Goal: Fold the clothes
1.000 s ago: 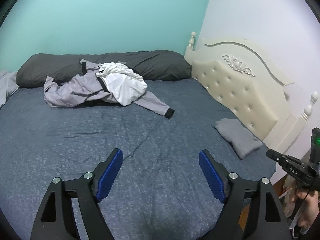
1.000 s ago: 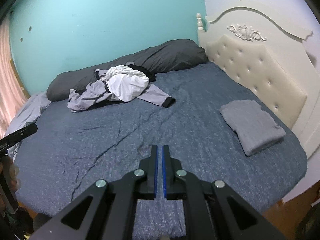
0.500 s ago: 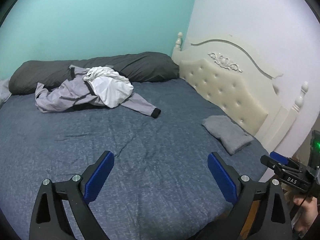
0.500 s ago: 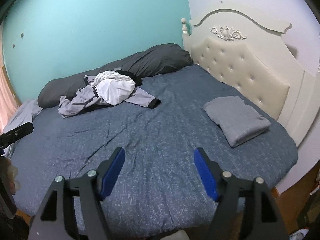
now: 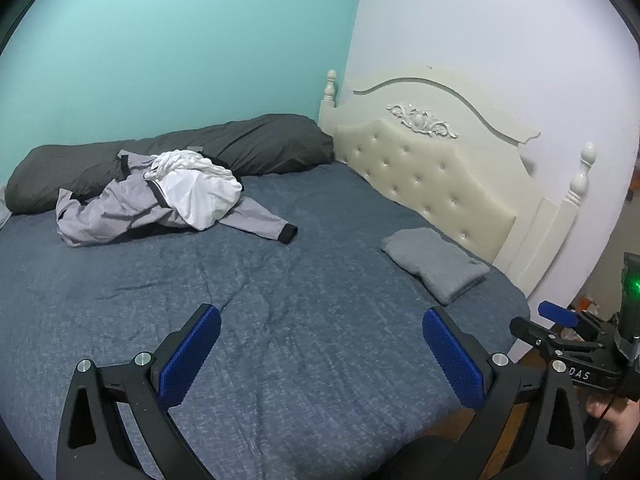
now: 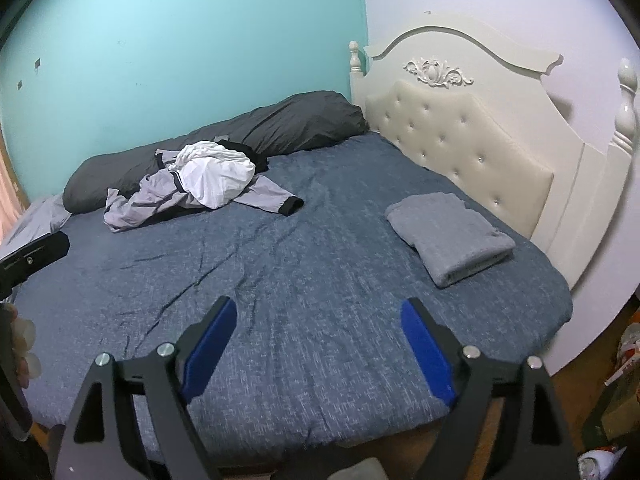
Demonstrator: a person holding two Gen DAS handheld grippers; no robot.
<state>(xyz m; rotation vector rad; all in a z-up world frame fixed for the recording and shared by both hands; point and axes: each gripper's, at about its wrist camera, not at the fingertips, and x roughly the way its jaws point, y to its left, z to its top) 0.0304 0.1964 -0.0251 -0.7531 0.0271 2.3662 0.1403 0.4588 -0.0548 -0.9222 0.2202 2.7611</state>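
Right gripper (image 6: 316,344) went from closed to wide | left gripper (image 5: 320,356) wide, empty | jacket (image 6: 168,200) sleeve points toward headboard (image 6: 460,136) | right view alone shows curtain (image 6: 8,188)

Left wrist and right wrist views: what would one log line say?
left gripper open | right gripper open | grey jacket unfolded | grey sweater folded

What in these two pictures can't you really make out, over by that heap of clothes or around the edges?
- Black garment, right wrist view: mostly buried under the white garment.
- Grey jacket, both views: its shape is lost in crumples.
- Pale cloth, right wrist view: cut off by the left edge.
- Clutter on floor: edge-blurred.
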